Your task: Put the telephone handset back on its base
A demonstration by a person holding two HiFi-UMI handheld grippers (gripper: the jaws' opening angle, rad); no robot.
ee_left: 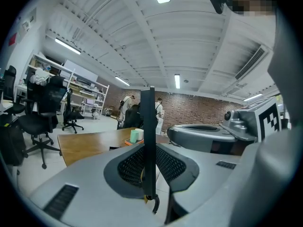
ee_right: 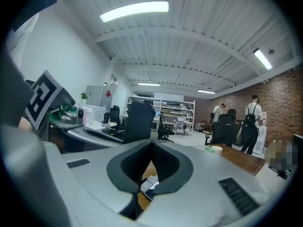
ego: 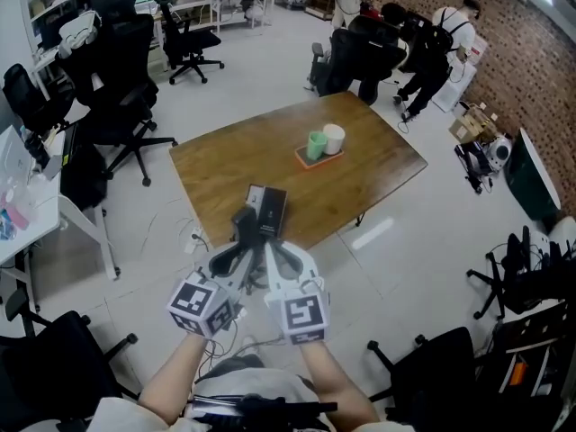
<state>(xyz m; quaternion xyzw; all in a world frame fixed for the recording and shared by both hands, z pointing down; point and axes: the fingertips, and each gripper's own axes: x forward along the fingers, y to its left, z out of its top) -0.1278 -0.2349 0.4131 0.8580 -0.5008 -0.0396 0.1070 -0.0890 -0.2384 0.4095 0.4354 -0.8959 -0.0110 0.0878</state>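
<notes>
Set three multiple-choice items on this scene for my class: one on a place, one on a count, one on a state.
1. Where does the tray stand?
A. on the floor
B. on the wooden table
C. on a chair

2. How many cups stand on it?
A. two
B. three
C. four

3. The left hand-held gripper is:
A. wide open and empty
B. out of view
C. closed on the black handset

Answers:
1. B, the tray sits mid-table.
2. A, one green cup and one white cup.
3. C, its pads press the handset's sides.
</notes>
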